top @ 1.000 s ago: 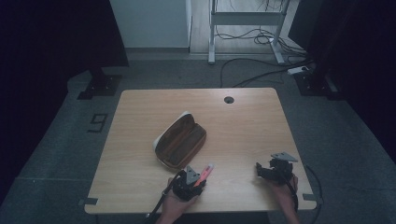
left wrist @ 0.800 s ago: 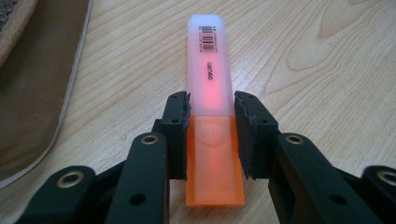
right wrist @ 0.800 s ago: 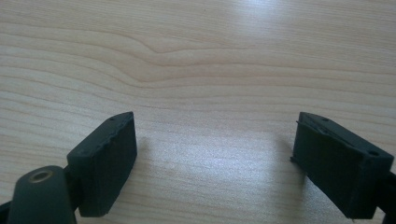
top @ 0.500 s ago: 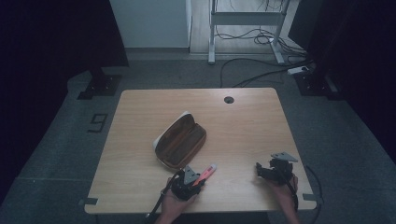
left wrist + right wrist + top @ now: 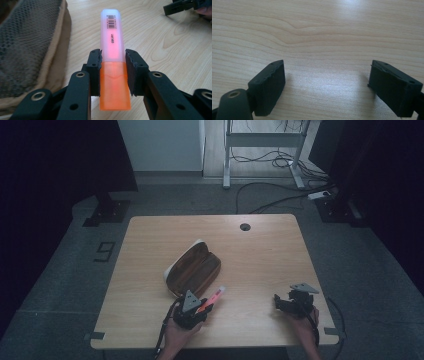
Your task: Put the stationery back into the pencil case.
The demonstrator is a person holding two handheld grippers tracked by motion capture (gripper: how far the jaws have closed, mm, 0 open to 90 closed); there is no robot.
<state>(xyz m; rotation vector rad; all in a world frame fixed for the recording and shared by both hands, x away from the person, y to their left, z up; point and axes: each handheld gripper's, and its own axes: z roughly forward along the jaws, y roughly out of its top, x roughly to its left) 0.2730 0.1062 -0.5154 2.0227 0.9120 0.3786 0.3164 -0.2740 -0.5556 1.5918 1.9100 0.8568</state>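
the worktop [image 5: 260,250] is pale wood with wavy grain, rectangular, with a round cable hole [image 5: 245,226] near its far edge. a long pouch [image 5: 192,268] with rounded ends, brown outside, beige at the rim and lined with grey mesh, lies open and slantwise in the middle, just beyond the left gripper [image 5: 196,307] near the front edge. that gripper's black padded jaws, which have just been closing, pinch a highlighter [image 5: 113,60] across its middle: a flat-sided translucent stick, orange body, frosted pinkish cap with a barcode, pointing away alongside the pouch. the right gripper [image 5: 327,85], well apart near the front right corner, has its blocky jaws spread wide over bare wood.
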